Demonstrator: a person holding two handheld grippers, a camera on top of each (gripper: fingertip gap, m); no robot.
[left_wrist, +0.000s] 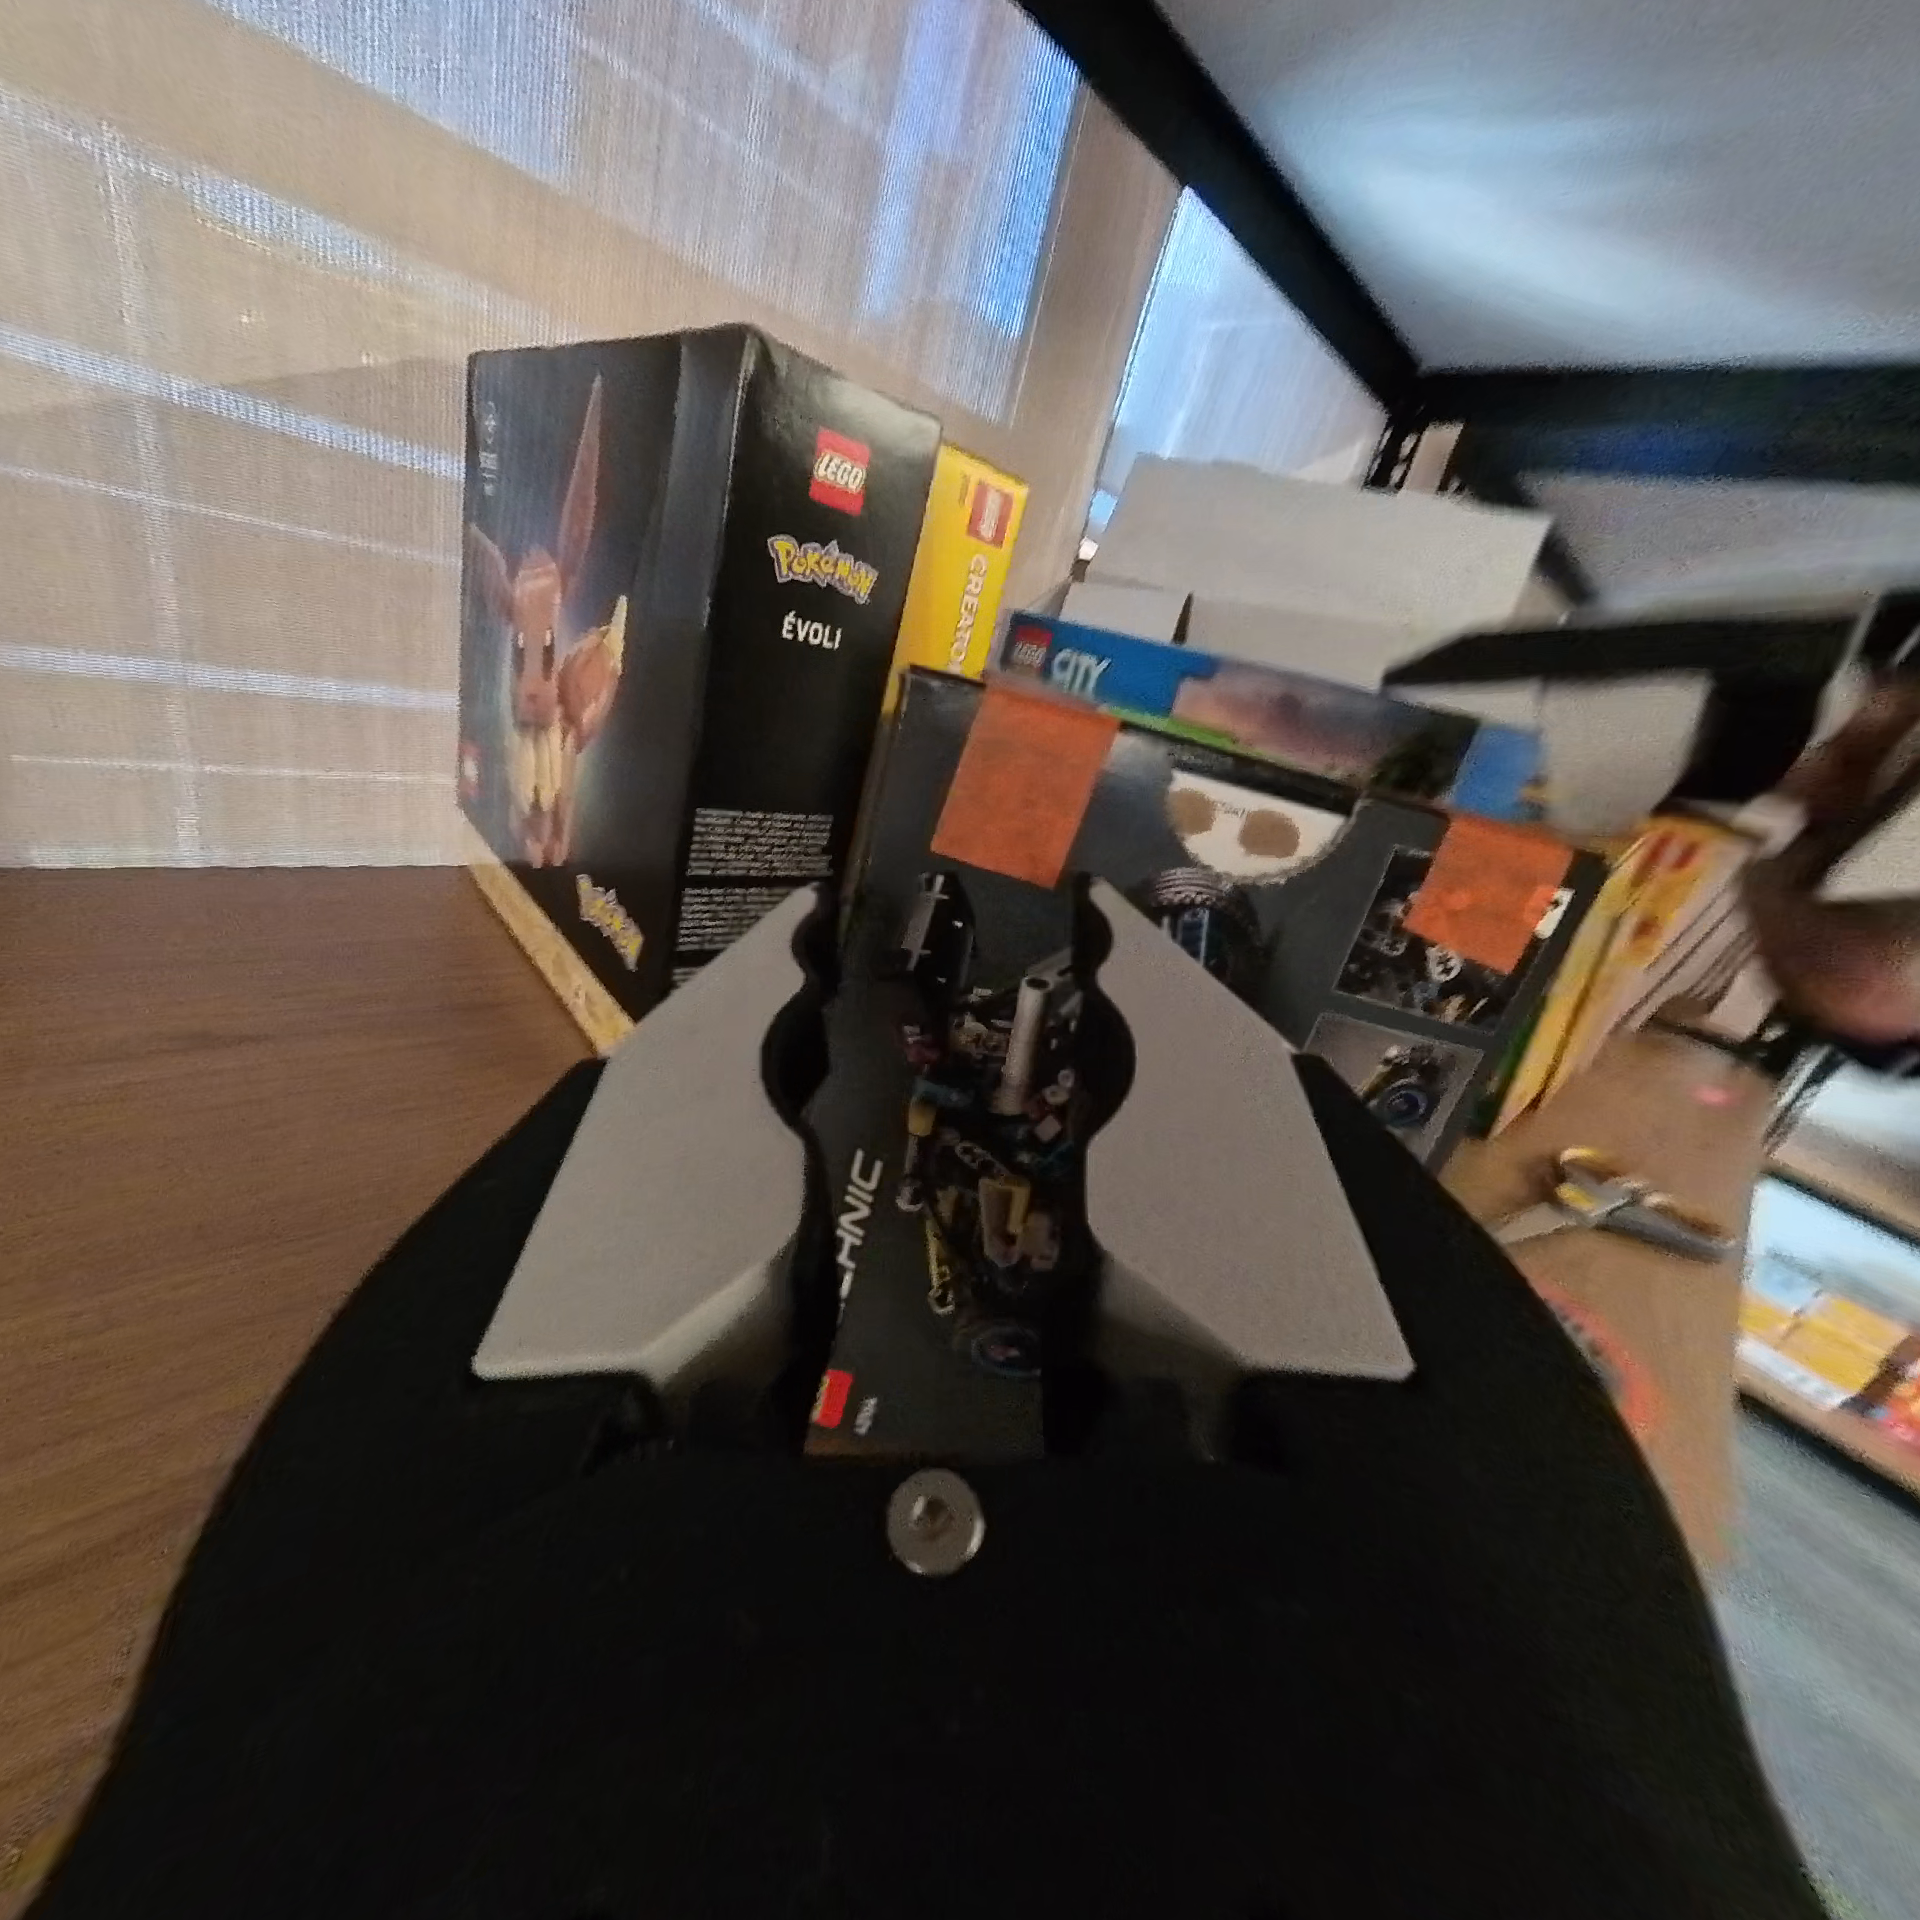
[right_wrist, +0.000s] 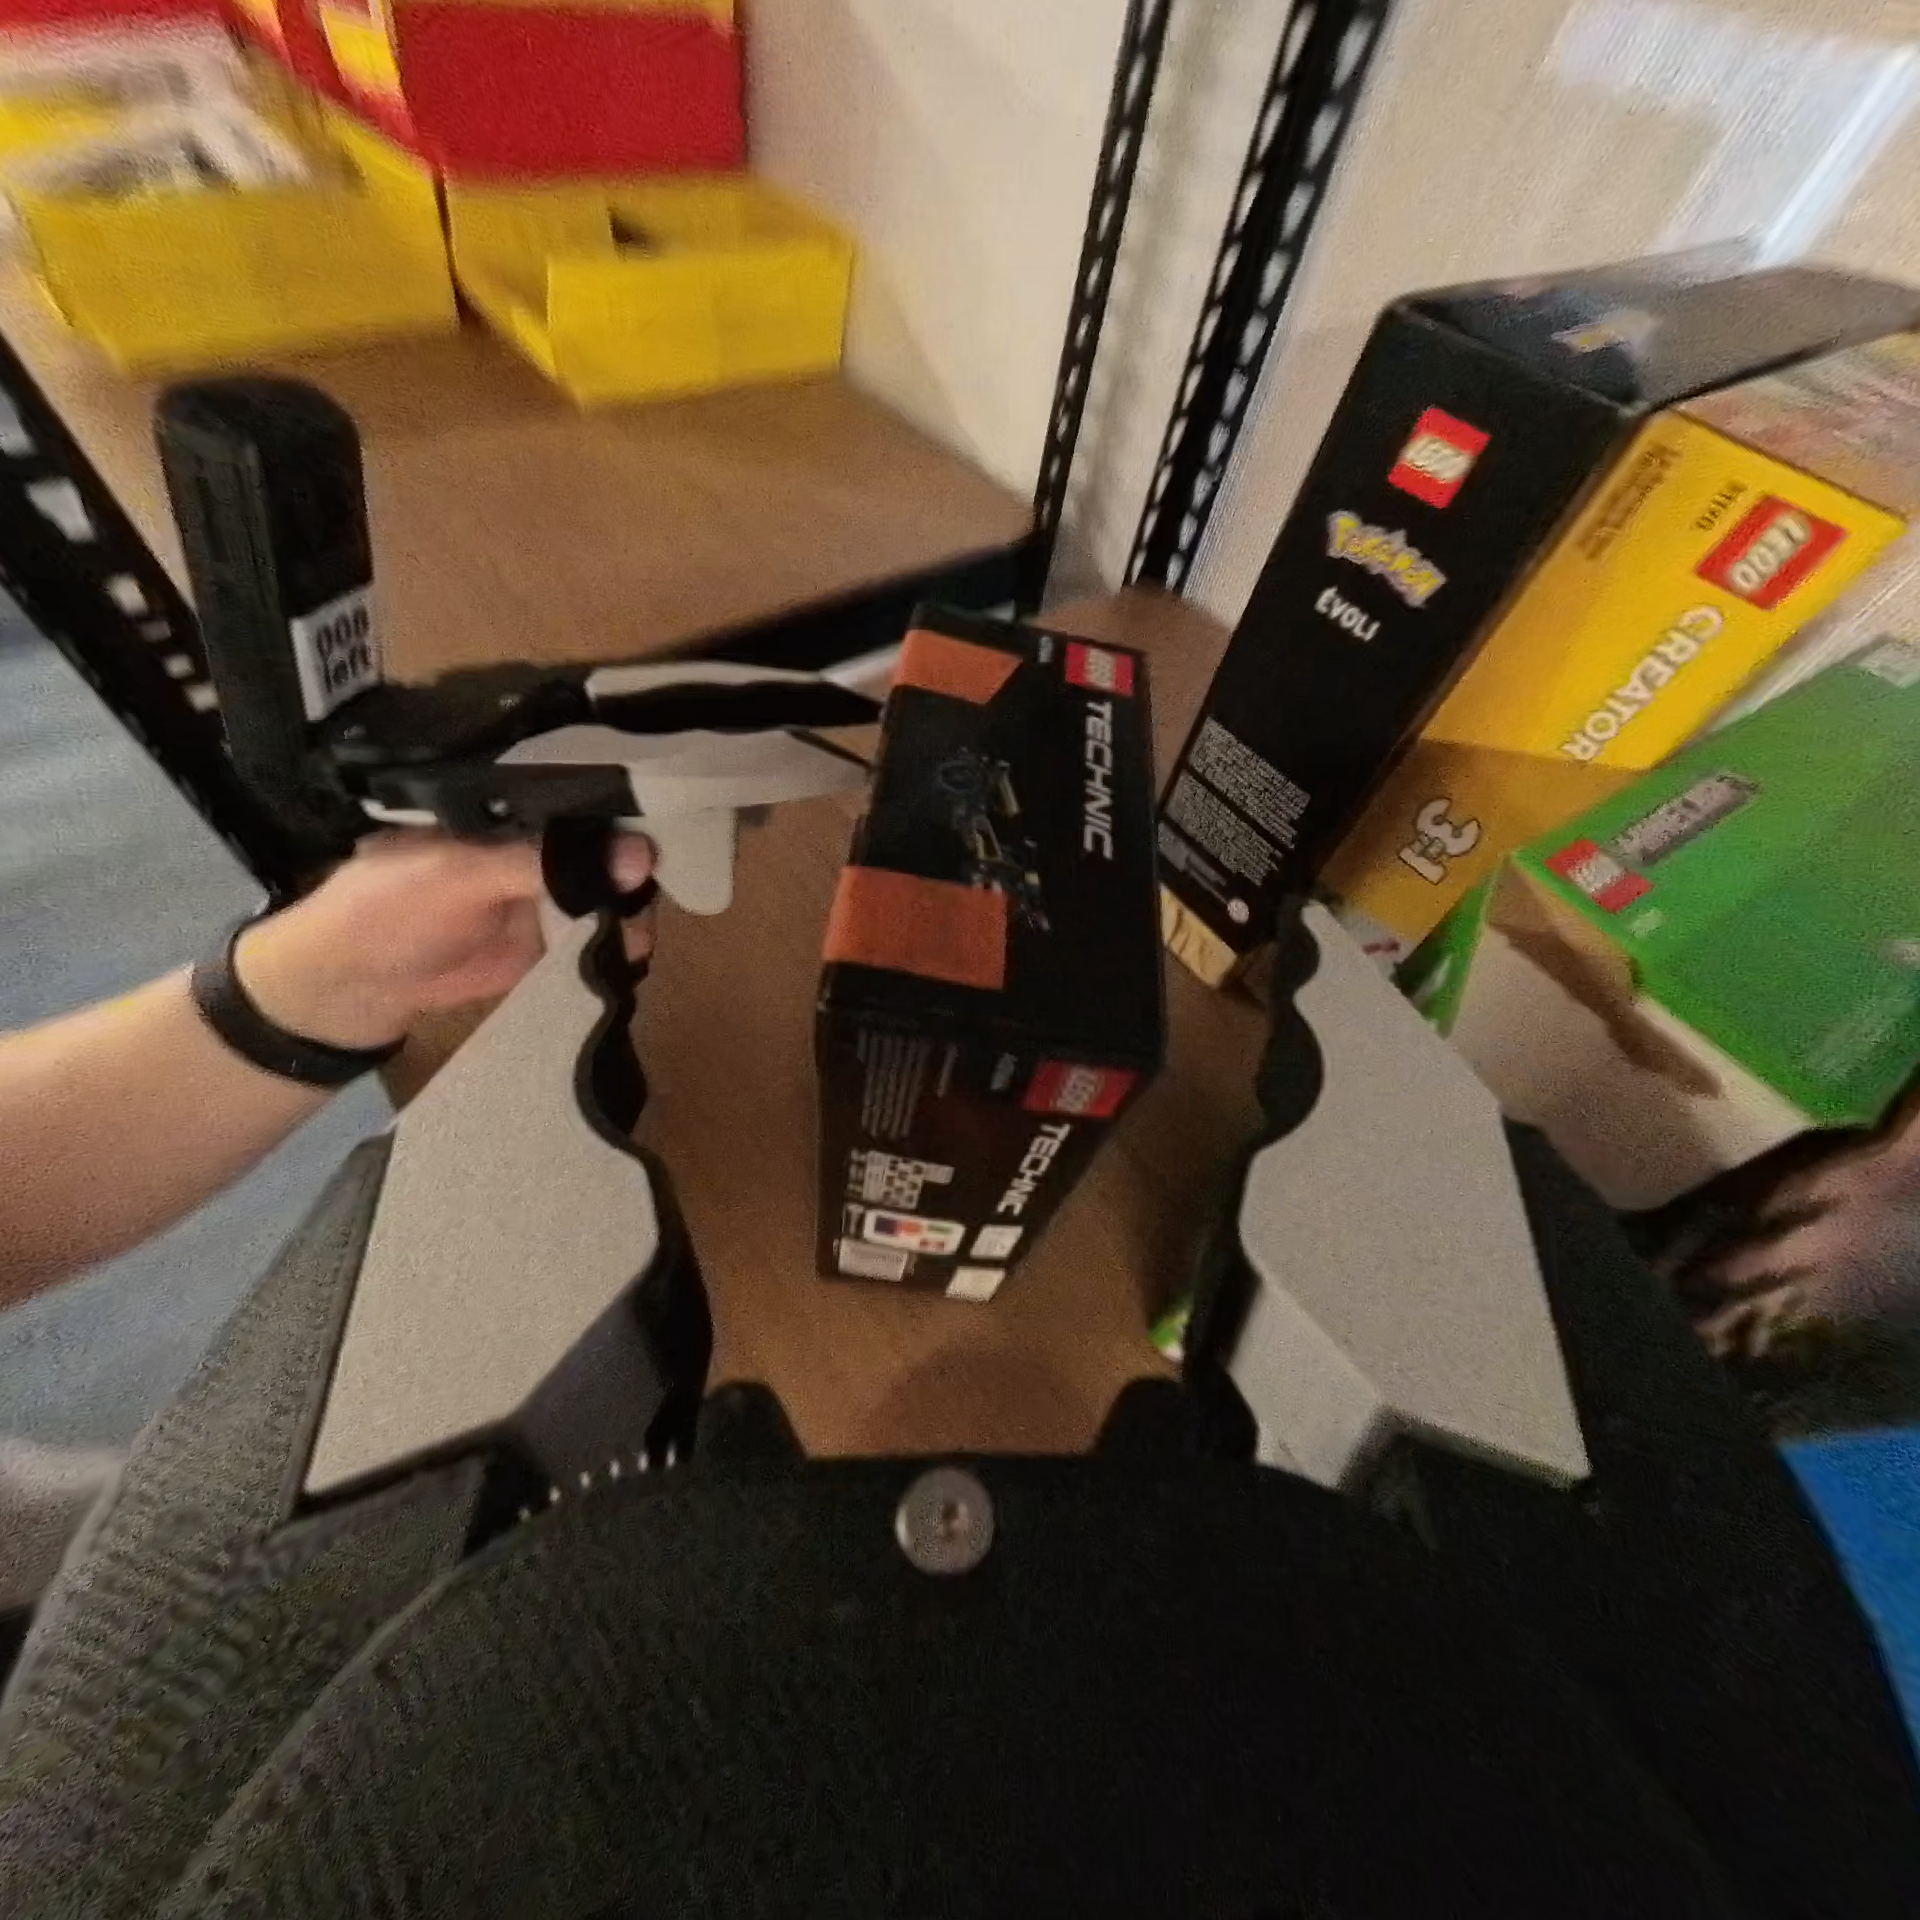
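Observation:
A black toy box (right_wrist: 997, 935) with two orange sticky notes stands on edge on the wooden shelf (right_wrist: 935, 1392). My left gripper (left_wrist: 951, 914) is shut on the box's (left_wrist: 925, 1247) far end. It shows at the left of the right wrist view (right_wrist: 717, 769), held by a hand (right_wrist: 416, 935) with a black wristband. My right gripper (right_wrist: 956, 935) is open, with one finger on each side of the box's near end and a gap on both sides. It appears blurred at the right of the left wrist view (left_wrist: 1621, 727).
A tall black box (right_wrist: 1382, 623) with a creature picture, a yellow box (right_wrist: 1662, 623) and a green box (right_wrist: 1714, 904) stand right of the held box. A blue box (left_wrist: 1143, 665) lies behind. Black shelf posts (right_wrist: 1101, 312), yellow bins (right_wrist: 644, 281) and a hand tool (left_wrist: 1600, 1205) are nearby.

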